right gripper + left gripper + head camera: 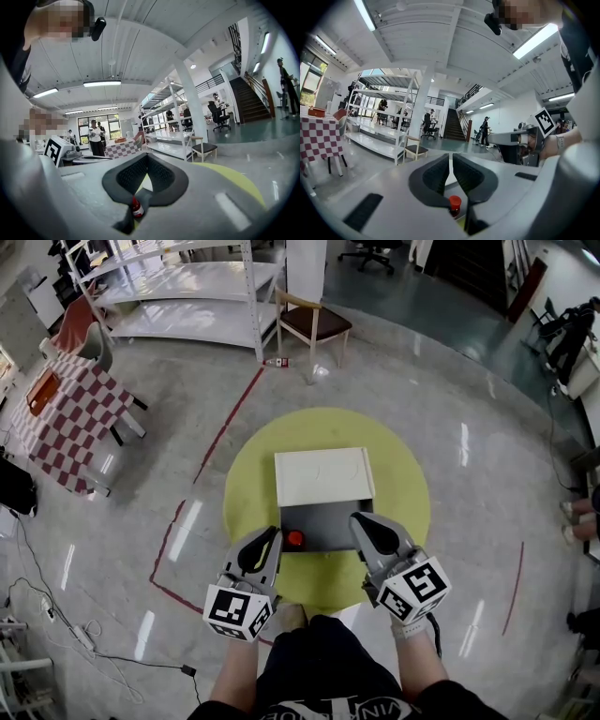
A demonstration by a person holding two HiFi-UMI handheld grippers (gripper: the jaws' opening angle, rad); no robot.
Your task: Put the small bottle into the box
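Claws hang side by side, left claw (pixel 272 532) and right claw (pixel 362 519), above the near edge of an open grey box (pixel 330 521) with a white lid (pixel 323 476), set on a round yellow mat (pixel 251 486). The right claw is pinched fully closed on nothing. The left claw is narrowed to a thin slit, also empty. A small red-capped bottle (pixel 295 539) stands upright inside the box, just below and between the claw tips, nearer the left one. Empty grips suggest the drop is made, with both claws held clear above it.
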